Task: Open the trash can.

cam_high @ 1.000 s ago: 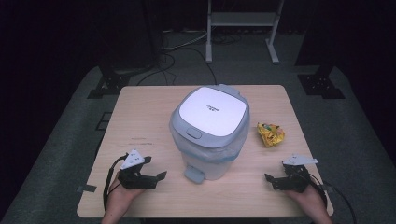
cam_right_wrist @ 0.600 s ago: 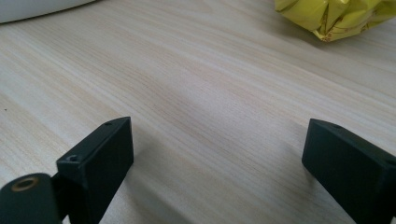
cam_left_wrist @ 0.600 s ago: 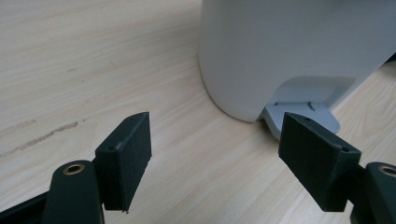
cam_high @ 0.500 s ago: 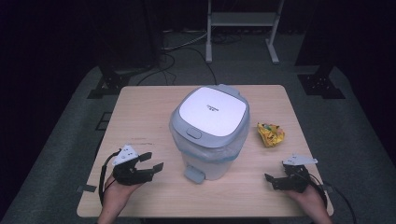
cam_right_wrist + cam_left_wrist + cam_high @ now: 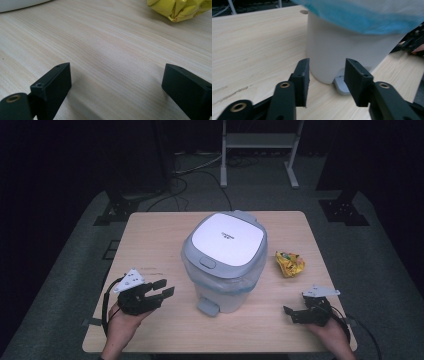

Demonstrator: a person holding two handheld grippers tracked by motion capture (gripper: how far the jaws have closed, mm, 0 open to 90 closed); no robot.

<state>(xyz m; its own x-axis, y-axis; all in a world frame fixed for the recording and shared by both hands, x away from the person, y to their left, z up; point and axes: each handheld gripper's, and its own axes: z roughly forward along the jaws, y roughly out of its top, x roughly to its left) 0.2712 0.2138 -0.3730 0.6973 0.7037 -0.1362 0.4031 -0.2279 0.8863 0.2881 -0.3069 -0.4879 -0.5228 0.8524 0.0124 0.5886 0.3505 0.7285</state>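
Observation:
A white pedal bin [image 5: 226, 255] with a grey-rimmed lid and a blue liner stands shut at the middle of the table. Its grey pedal [image 5: 206, 307] sticks out at the front. My left gripper [image 5: 165, 287] hovers above the table left of the bin and points at its base. Its jaws have just been closing and stand partly open with nothing between them. The left gripper view looks past that gripper [image 5: 327, 75] at the bin wall [image 5: 337, 47] and the pedal [image 5: 340, 85]. My right gripper [image 5: 291, 315] rests open near the front right edge, with a crumpled yellow wrapper [image 5: 290, 263] beyond it.
The wooden table [image 5: 160, 240] has bare surface behind and on both sides of the bin. In the right gripper view the yellow wrapper [image 5: 180, 8] lies ahead and to the right of the wide jaws. Dark stands and cables are on the floor behind the table.
My left gripper has risen off the table, and its jaws have narrowed. The right gripper, the bin and the wrapper have not moved.

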